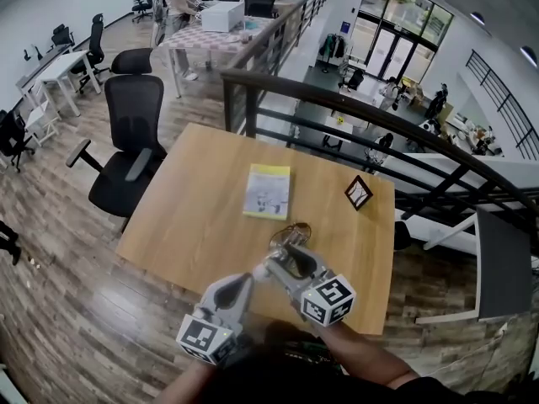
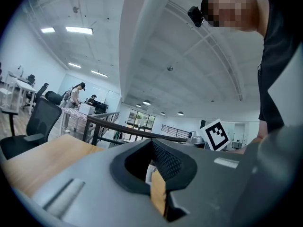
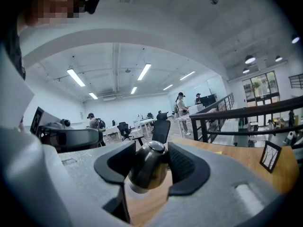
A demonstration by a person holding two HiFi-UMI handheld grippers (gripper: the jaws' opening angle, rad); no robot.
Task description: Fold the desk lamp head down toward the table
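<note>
The desk lamp [image 1: 292, 229] stands near the front edge of the wooden table [image 1: 194, 217], and both grippers meet at it. In the right gripper view its dark, rounded metal head [image 3: 147, 167] fills the space between the black pads, touching both; my right gripper [image 3: 149, 163] is shut on it with the jaws standing wide. In the head view the right gripper [image 1: 285, 254] reaches the lamp from below. My left gripper [image 1: 252, 277] comes in from the lower left. Its jaws [image 2: 154, 175] leave only a narrow slit, with a thin white piece [image 2: 149, 173] caught in it.
A yellow-green book [image 1: 267, 190] lies mid-table and a small black picture frame [image 1: 359, 192] stands at the right. A black office chair [image 1: 130, 154] is at the table's left side. A dark railing [image 1: 337, 99] runs behind the table. People work at desks far off.
</note>
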